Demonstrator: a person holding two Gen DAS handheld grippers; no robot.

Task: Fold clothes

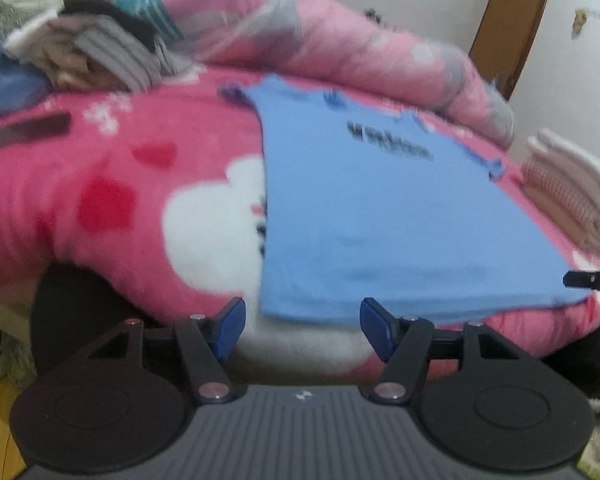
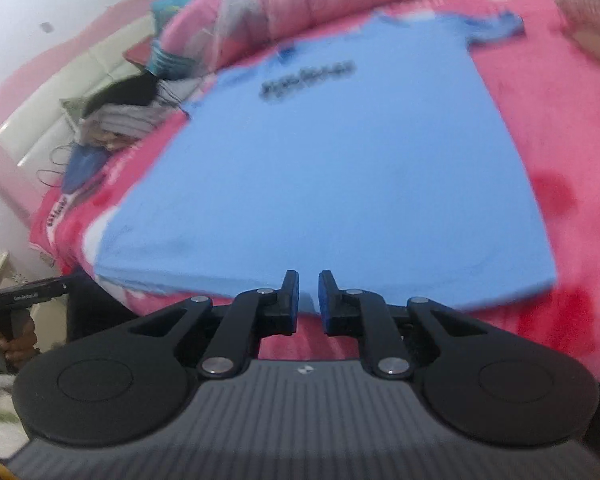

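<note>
i see the blue t-shirt (image 1: 380, 208) lying flat on the pink blanket (image 1: 112, 184), front up, with dark lettering across the chest and its hem toward me. in the left wrist view the left gripper (image 1: 302, 322) sits at 6 o'clock, its blue-padded fingers spread wide apart with nothing between them, just short of the hem's left corner. in the right wrist view the right gripper (image 2: 308, 296) also sits at 6 o'clock; its fingers are nearly together with a thin gap between them, right at the hem. both views are blurred, so i cannot tell if cloth is pinched there. a pile of unsorted clothes (image 1: 96, 52) lies at 10 o'clock in the left view. a folded stack (image 1: 572, 184) rests at 3 o'clock, beside the shirt. a rolled pink quilt (image 1: 340, 44) runs behind the shirt.
</note>
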